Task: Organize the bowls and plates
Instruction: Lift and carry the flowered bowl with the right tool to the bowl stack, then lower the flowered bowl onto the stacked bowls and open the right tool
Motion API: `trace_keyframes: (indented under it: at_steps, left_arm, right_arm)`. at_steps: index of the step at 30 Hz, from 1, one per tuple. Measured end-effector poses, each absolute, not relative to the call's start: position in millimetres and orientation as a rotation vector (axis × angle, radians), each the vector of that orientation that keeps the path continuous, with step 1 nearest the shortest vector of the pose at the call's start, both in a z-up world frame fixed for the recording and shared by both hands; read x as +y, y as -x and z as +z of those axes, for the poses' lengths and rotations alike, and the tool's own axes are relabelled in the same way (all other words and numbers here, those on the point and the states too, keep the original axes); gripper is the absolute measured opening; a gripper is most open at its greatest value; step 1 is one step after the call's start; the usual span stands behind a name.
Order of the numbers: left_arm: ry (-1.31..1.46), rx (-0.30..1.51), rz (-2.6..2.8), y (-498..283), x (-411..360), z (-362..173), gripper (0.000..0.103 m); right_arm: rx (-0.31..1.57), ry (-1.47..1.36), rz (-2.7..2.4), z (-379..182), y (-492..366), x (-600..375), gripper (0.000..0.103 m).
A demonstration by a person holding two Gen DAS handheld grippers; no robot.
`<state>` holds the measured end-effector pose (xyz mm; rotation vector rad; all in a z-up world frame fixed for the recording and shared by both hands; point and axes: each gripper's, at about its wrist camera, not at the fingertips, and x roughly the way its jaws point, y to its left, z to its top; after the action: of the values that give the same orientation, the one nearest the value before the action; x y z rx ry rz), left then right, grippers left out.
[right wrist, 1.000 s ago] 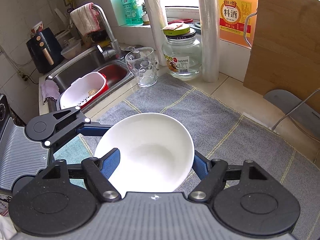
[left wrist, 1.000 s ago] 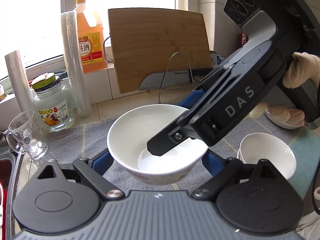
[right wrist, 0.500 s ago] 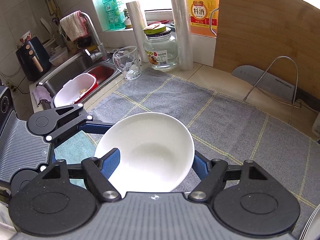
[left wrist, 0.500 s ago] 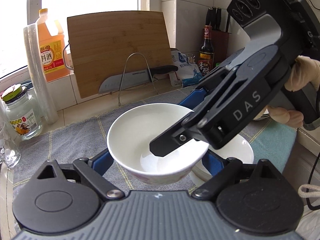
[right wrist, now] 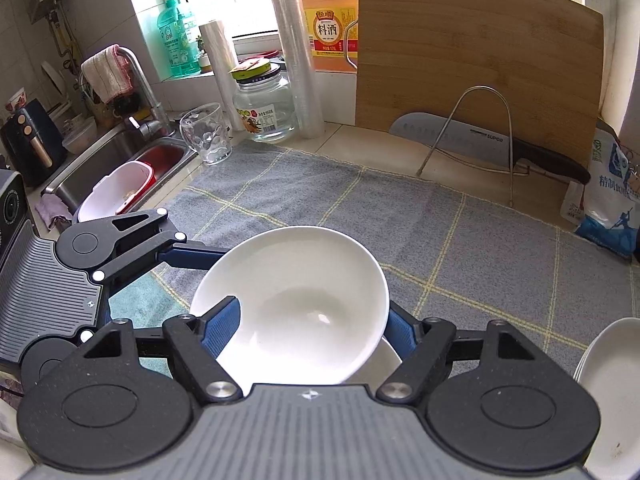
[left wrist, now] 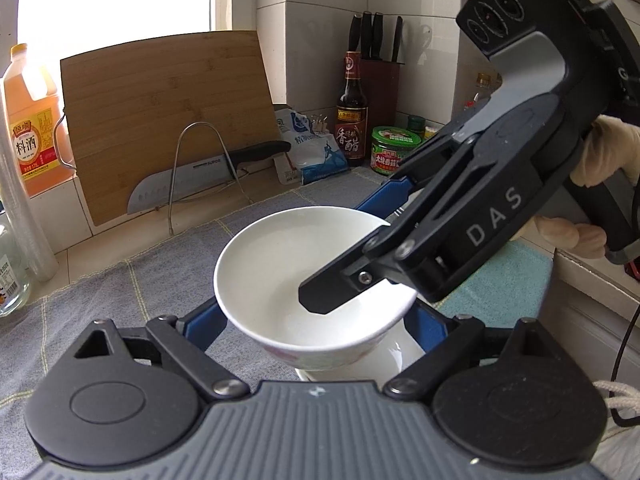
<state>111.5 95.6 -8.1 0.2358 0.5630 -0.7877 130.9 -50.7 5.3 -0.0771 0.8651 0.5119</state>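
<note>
A white bowl [left wrist: 280,268] with a faint pink pattern outside hangs above the grey checked cloth [left wrist: 120,292]. My left gripper [left wrist: 316,308] is shut on it, one blue pad on each side. In the right wrist view the same bowl [right wrist: 296,292] sits between the pads of my right gripper [right wrist: 312,308], also shut on it. The right gripper's blue finger [left wrist: 384,196] reaches along the bowl's far side, and the left gripper's finger [right wrist: 192,254] comes in from the left. A second white bowl [left wrist: 360,364] stands directly underneath, only its rim [right wrist: 386,360] showing.
A stack of white plates [right wrist: 612,380] sits at the right. A bamboo cutting board [right wrist: 480,60], a knife [right wrist: 480,140] and a wire rack [right wrist: 472,136] line the back wall. A glass cup [right wrist: 206,136], a jar [right wrist: 264,108] and the sink [right wrist: 120,160] lie to the left.
Both grippers have carried the bowl rightward across the cloth. The second bowl, earlier off to the right, now lies right under the held one.
</note>
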Motion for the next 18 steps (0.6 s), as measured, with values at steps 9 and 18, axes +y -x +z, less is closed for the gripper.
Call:
trace_keyframes:
  at_steps: [9,18]
  left_arm:
    - [-0.255,0.598,-0.830,-107,81,-17,0.094]
    - [-0.256,0.634,-0.835,-106,79,-23,0.094]
  right_arm:
    - [0.893,0.034,0.478,-6,-120,-69,0.081]
    - [0.910,0.039,0.473,-17,-116,-69,0.081]
